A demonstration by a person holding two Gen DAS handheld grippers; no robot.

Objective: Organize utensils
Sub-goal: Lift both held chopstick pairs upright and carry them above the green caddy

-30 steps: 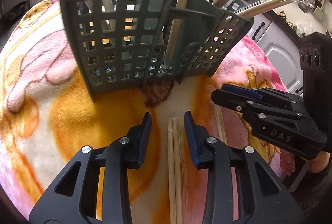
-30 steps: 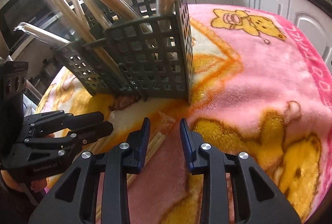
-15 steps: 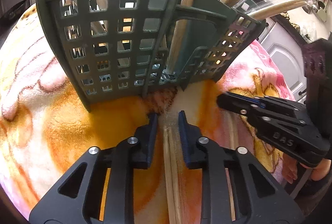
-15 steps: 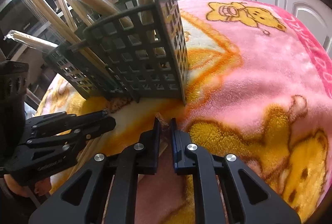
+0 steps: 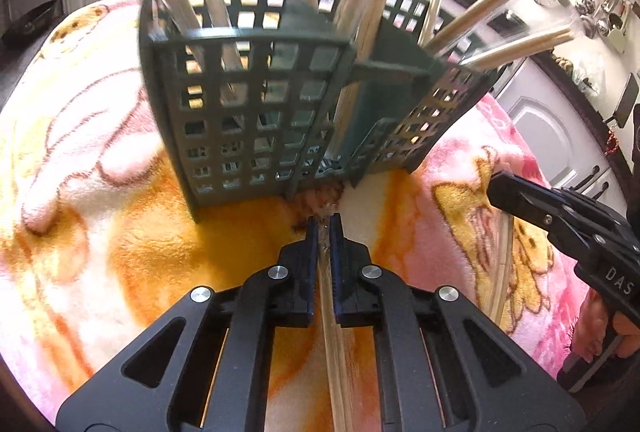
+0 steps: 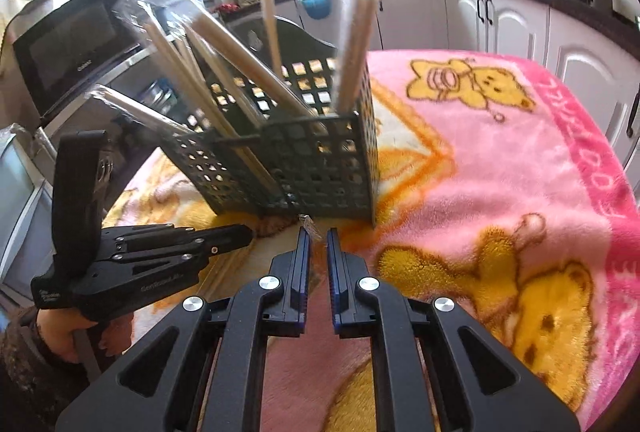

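Green basket (image 5: 256,119) of wrapped chopsticks stands just ahead of both grippers; open blanket (image 6: 500,159) lies to its right. Left gripper (image 5: 325,232), just closing, pinches a wrapped chopstick pair (image 5: 334,352); right gripper (image 6: 316,236), pinching a wrapper tip (image 6: 309,222), has risen.

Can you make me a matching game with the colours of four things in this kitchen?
Things:
1. basket
2. blanket
3. microwave
4. cupboard door

Colours:
A. white
B. pink and yellow
C. dark green
D. black

Pairs: 1-C, 2-B, 3-D, 4-A
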